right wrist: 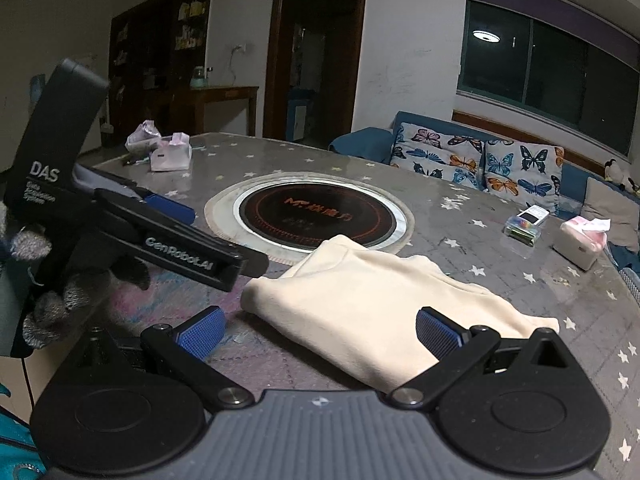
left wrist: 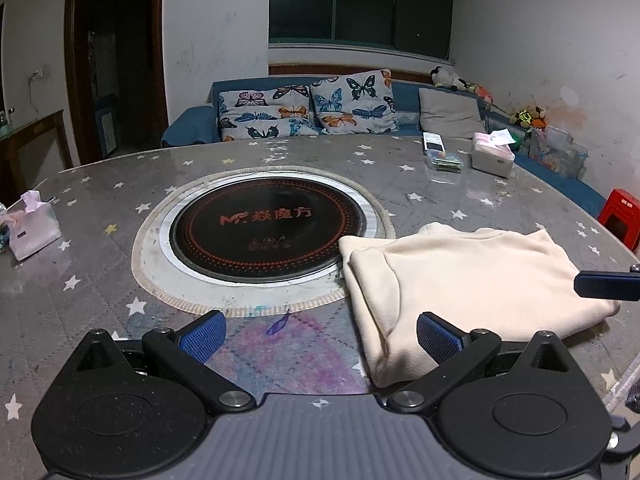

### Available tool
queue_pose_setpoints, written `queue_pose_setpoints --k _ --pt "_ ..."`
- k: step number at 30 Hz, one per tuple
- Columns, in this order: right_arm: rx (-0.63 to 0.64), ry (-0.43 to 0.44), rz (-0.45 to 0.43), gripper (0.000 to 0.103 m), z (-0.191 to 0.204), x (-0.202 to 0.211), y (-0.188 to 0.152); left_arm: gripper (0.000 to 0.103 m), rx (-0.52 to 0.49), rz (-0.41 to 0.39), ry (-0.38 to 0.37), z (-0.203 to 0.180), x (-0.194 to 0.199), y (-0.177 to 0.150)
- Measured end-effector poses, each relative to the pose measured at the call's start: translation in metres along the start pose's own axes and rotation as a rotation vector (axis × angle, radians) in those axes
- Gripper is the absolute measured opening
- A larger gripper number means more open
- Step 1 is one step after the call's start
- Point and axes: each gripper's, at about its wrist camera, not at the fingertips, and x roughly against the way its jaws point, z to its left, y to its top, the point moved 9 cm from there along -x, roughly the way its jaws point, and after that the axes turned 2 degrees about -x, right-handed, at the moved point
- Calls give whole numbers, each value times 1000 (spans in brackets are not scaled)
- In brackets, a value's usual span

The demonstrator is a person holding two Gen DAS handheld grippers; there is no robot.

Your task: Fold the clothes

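Observation:
A cream garment point(left wrist: 468, 280) lies folded into a compact bundle on the star-patterned table, right of the round black hotplate. My left gripper point(left wrist: 318, 338) is open and empty, just in front of the garment's near left corner. A finger of the right gripper point(left wrist: 606, 285) shows at the right edge, over the garment's right side. In the right wrist view the same garment point(right wrist: 372, 304) lies ahead, and my right gripper point(right wrist: 318, 334) is open and empty above its near edge. The left gripper point(right wrist: 168, 232) shows at the left, held by a gloved hand.
A round hotplate point(left wrist: 268, 232) sits in the table's middle. A tissue pack point(left wrist: 34, 226) is at the left, a tissue box point(left wrist: 492, 152) and small boxes point(left wrist: 442, 156) at the far right. A sofa point(left wrist: 304, 108) with butterfly cushions stands behind. A red stool point(left wrist: 622, 216) is at right.

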Motion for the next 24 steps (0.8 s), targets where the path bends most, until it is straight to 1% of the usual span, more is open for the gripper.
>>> queue_pose_setpoints --k 10,13,18,20,21,22,23,24 --pt "67 -18 88 100 18 -23 5 103 45 6 -30 23 -17 3" --pt "78 -28 118 97 25 -31 6 103 51 7 -41 31 -21 5" --pt "96 -51 172 86 36 -45 6 103 57 17 -69 41 -27 4" --pt "103 -59 193 78 40 -50 6 103 59 23 -86 44 -29 3" --pt "107 -63 199 77 41 -52 6 103 61 25 -96 45 -29 2" --pt "110 -67 205 73 43 -54 7 103 62 29 -105 46 -30 2" --pt "114 -70 211 67 44 -57 7 103 64 33 -110 47 -31 3" --pt "119 -73 220 64 45 -61 9 103 65 38 -116 48 -32 4"
